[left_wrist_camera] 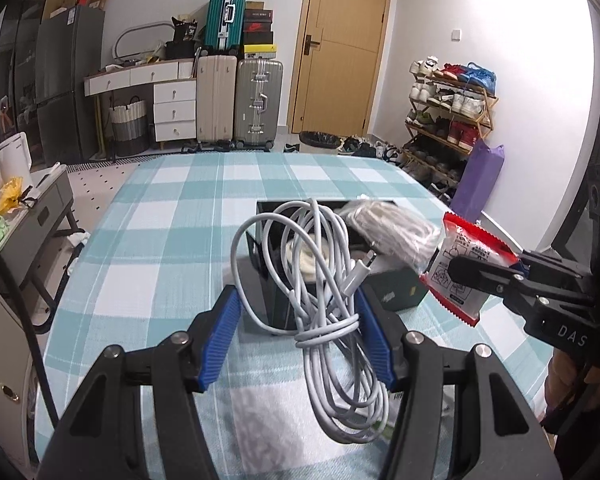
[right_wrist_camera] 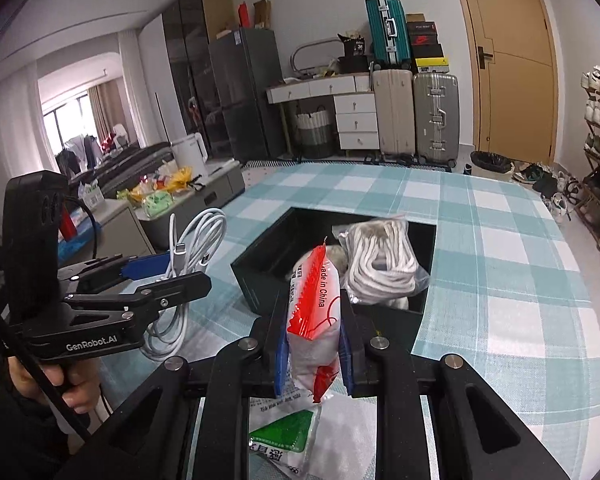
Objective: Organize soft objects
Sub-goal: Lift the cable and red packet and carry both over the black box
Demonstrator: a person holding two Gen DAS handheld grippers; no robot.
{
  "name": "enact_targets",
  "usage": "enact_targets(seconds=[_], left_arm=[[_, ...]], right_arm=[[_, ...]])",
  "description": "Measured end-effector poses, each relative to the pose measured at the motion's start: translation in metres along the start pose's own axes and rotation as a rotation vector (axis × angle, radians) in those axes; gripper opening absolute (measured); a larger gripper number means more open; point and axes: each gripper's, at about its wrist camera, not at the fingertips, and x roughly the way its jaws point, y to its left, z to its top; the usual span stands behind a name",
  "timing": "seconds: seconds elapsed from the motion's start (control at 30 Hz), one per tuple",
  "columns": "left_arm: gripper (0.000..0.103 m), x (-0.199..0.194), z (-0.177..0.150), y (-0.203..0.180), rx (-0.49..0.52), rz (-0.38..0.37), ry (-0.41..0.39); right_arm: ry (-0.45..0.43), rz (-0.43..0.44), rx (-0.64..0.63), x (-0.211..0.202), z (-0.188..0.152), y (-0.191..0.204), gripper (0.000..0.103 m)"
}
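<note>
A coiled white charging cable (left_wrist_camera: pixel 324 280) hangs between the blue pads of my left gripper (left_wrist_camera: pixel 296 300), which is shut on it above the checked cloth. The right wrist view shows that left gripper (right_wrist_camera: pixel 184 272) at the left, with the cable (right_wrist_camera: pixel 196 248) looping up and down from it. My right gripper (right_wrist_camera: pixel 314 344) is shut on a red-and-white packet (right_wrist_camera: pixel 316 320), held upright just in front of a dark open box (right_wrist_camera: pixel 260 284). Inside the box lies a clear bag of white rope (right_wrist_camera: pixel 380 264). From the left wrist the right gripper (left_wrist_camera: pixel 454 270) and its packet (left_wrist_camera: pixel 460 276) appear right of the box (left_wrist_camera: pixel 400 292).
A white packet with a green label (right_wrist_camera: pixel 288 436) lies on the teal checked tablecloth (right_wrist_camera: pixel 500 280) under my right gripper. A grey cabinet with clutter (left_wrist_camera: pixel 40 208) stands left of the table. Suitcases (left_wrist_camera: pixel 256 100), a door and a shoe rack (left_wrist_camera: pixel 448 120) line the far walls.
</note>
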Motion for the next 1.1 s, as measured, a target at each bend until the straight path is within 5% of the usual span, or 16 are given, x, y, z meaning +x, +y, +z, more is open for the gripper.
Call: enact_targets(seconds=[0.57,1.1], left_arm=[[0.058,0.021,0.046,-0.007,0.017,-0.033,-0.050],[0.058,0.062,0.059,-0.005,-0.007,-0.038,-0.016]], right_arm=[[-0.055,0.051,0.055,0.008,0.033,-0.005,0.020],[-0.019,0.057,0.118,0.041,0.041,-0.025,0.020]])
